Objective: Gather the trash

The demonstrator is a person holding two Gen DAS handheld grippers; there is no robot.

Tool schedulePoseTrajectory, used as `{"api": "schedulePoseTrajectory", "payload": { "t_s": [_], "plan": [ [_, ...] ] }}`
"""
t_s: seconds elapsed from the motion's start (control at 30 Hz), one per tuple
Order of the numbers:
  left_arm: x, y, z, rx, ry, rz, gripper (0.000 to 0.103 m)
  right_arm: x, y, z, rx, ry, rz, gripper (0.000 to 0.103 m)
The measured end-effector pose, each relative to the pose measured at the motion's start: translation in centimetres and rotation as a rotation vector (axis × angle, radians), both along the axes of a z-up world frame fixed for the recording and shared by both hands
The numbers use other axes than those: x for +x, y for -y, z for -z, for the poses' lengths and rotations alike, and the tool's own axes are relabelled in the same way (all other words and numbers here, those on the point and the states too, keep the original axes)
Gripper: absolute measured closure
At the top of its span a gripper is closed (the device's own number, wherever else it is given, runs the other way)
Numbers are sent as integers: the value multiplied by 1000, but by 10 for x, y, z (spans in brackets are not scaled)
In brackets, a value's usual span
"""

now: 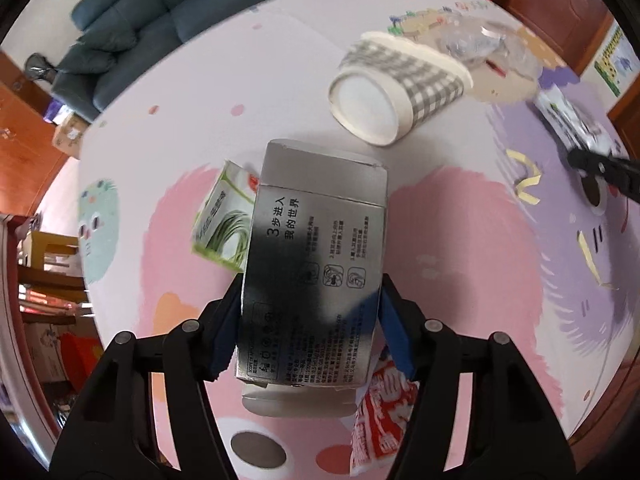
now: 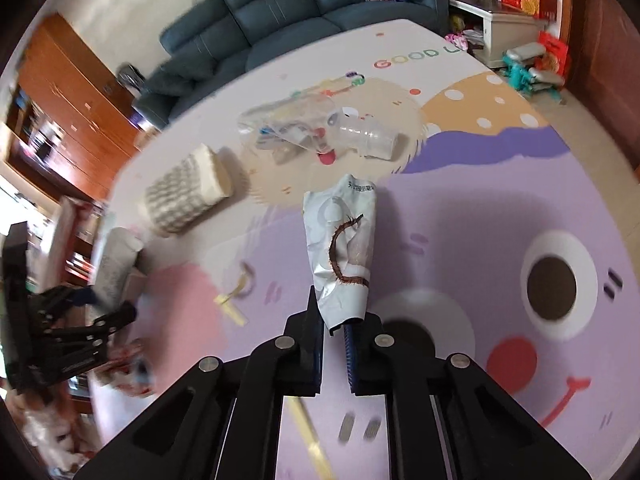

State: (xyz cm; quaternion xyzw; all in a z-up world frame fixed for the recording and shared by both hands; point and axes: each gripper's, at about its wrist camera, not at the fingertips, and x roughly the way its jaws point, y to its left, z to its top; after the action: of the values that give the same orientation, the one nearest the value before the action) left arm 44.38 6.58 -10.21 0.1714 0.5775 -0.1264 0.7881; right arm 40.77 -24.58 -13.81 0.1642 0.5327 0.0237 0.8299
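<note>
I have the left gripper clamped on the silver box as my collecting bin above the table, right gripper fingers pinched on the crumpled wrapper, lifted for dropping in.

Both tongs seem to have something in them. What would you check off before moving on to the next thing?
1. Left tongs gripping the silver box: ok, both pads press its sides.
2. Right tongs gripping the white wrapper: ok, pinched at its lower end.
3. Wrapper clear of the mat: cannot tell; it looks lifted.
4. Trash left to collect: not ok; the checked cup, green packet, red wrapper and clear plastic remain.
5. A bin to drop into: cannot tell, none in view.
</note>
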Motion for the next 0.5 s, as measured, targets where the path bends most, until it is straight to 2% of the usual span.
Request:
{"api": "schedulePoseTrajectory", "payload": {
  "t_s": [0.13,0.33,0.5],
  "plan": [
    [-25,0,-35,-32,91,-23,44,-34,9,-22,97,60,4,95],
    [-88,14,-104,-129,219,27,44,-96,16,-66,154,141,-24,95],
    [-162,27,-140,-255,221,86,44,-164,19,-101,159,192,-80,95]
  ]
}}
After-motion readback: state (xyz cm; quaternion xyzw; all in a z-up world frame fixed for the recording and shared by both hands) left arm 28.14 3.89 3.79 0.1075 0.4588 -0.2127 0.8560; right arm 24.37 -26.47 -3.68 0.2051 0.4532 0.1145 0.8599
